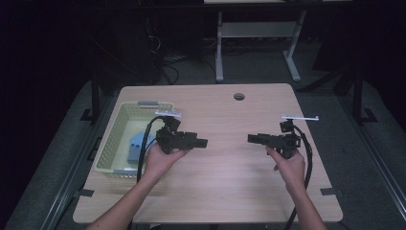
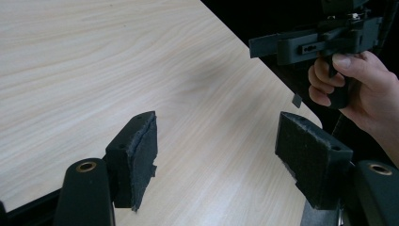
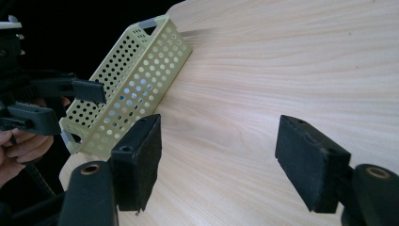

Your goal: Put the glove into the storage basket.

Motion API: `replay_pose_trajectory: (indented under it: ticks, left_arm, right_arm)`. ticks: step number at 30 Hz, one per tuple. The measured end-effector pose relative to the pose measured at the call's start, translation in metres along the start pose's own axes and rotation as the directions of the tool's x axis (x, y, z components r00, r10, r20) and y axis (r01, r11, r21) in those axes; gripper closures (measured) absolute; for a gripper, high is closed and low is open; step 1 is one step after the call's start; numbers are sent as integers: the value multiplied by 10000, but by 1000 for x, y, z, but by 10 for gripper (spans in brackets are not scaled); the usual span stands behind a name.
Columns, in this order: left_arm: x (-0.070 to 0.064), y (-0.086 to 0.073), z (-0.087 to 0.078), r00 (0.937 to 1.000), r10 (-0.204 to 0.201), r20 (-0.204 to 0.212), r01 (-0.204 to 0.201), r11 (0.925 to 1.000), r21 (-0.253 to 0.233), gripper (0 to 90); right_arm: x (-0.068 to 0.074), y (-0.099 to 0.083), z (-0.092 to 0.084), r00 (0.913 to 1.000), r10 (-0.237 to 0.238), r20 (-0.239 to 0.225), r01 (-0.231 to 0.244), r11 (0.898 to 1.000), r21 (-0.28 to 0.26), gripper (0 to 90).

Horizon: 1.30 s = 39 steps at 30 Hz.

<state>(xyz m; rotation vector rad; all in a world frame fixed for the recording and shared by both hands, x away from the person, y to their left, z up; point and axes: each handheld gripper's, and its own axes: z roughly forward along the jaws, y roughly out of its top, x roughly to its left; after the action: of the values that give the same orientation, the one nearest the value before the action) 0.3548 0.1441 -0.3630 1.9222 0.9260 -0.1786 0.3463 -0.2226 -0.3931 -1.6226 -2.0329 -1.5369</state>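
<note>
Wooden table (image 1: 225,172), basket (image 1: 115,139) lengthwise front-to-back, left gripper (image 1: 203,143), right gripper (image 1: 250,138) gaping, empty.

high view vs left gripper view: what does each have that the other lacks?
High view alone: the yellow basket at the table's left with a blue thing inside, a round hole near the far edge, the left hand-held gripper seen from outside, floor and desk legs behind. Left gripper view alone: that hand-held gripper's own padded jaws close up, wide apart with nothing between. Both: the wooden table and the right hand-held gripper in its hand.
</note>
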Motion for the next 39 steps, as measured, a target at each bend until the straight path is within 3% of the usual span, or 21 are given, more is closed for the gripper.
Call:
replay_pose_trajectory:
  ticks: [21,30,34,39]
  left_arm:
    - [-9,-26,26,9995,113,278,-116,9999,117,276]
    - [-15,-38,33,9993,208,323,-209,9998,33,272]
    - [-16,-46,36,9987,64,501,-62,10000,-27,272]
    - [-19,-53,38,9979,62,644,-51,9999,-162,272]
  right_arm:
    - [-30,-26,-11,9986,463,248,-466,9989,101,294]
    - [-34,-35,-18,9984,509,264,-509,9987,5,293]
    - [-35,-39,-22,9986,427,308,-426,9991,-28,294]
    - [-38,-46,-23,9987,439,248,-444,9988,199,320]
